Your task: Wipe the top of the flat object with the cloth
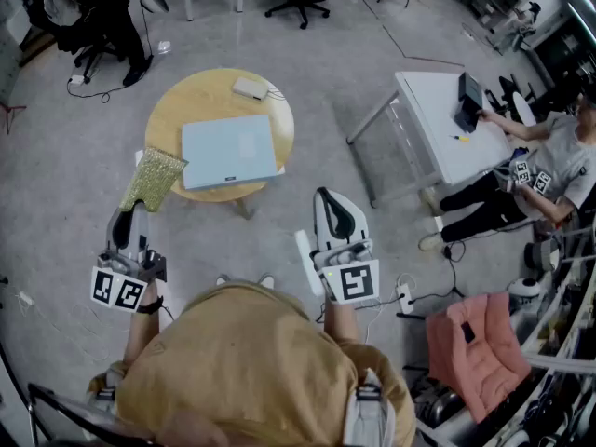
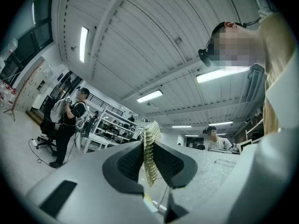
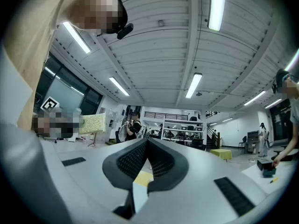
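Note:
A flat light-blue object (image 1: 230, 151) lies on a round wooden table (image 1: 172, 110). My left gripper (image 1: 128, 209) is raised near the table's front left, shut on a yellow-green textured cloth (image 1: 154, 179) that sticks up beyond the jaws. In the left gripper view the cloth (image 2: 149, 153) is pinched between the two dark pads. My right gripper (image 1: 328, 200) is held up to the right of the table, its jaws closed together with nothing between them (image 3: 146, 143). From the right gripper view the cloth (image 3: 93, 123) shows at the left. Both grippers point upward.
A small white box (image 1: 250, 88) with a cable sits at the table's far edge. A white desk (image 1: 438, 124) with a seated person (image 1: 549, 170) stands to the right. Another person (image 1: 98, 7) sits at the far left. A pink chair (image 1: 480, 347) is at lower right.

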`<state>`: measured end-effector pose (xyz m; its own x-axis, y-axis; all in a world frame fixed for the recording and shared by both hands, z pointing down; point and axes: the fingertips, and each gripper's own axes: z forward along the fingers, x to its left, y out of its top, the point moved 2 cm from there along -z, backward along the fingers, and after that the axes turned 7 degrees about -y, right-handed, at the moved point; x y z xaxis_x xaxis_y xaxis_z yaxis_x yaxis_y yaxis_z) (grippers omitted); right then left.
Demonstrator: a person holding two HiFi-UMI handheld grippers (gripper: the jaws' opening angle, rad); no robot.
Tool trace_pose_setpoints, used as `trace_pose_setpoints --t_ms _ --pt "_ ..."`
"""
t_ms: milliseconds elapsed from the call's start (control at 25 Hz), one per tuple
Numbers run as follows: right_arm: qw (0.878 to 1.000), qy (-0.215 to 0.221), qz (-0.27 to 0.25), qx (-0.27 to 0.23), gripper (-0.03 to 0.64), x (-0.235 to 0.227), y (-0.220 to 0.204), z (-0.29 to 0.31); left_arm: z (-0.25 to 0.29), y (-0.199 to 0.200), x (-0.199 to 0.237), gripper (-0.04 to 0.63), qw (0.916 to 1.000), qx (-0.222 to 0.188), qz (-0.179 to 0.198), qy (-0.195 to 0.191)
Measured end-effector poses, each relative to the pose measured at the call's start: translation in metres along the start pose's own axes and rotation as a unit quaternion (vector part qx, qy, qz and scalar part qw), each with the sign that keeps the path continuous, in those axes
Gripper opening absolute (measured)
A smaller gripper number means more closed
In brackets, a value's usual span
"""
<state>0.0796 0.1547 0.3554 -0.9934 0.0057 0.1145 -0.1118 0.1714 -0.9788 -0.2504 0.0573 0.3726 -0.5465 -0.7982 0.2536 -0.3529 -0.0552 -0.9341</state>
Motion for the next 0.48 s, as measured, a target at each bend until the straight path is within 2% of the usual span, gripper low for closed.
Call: trace_pose_setpoints --t_ms 320,480 --pt "1.0 0.014 0.006 0.006 0.0 -0.012 -0.013 0.009 0.008 -0.009 -0.001 0.061 0.9999 0.002 0.0 0.015" --pt "1.0 0.027 0.011 0.01 0.0 -0.012 -0.022 0.028 0.014 -0.012 0.013 0.061 0.9996 0.002 0.0 0.03"
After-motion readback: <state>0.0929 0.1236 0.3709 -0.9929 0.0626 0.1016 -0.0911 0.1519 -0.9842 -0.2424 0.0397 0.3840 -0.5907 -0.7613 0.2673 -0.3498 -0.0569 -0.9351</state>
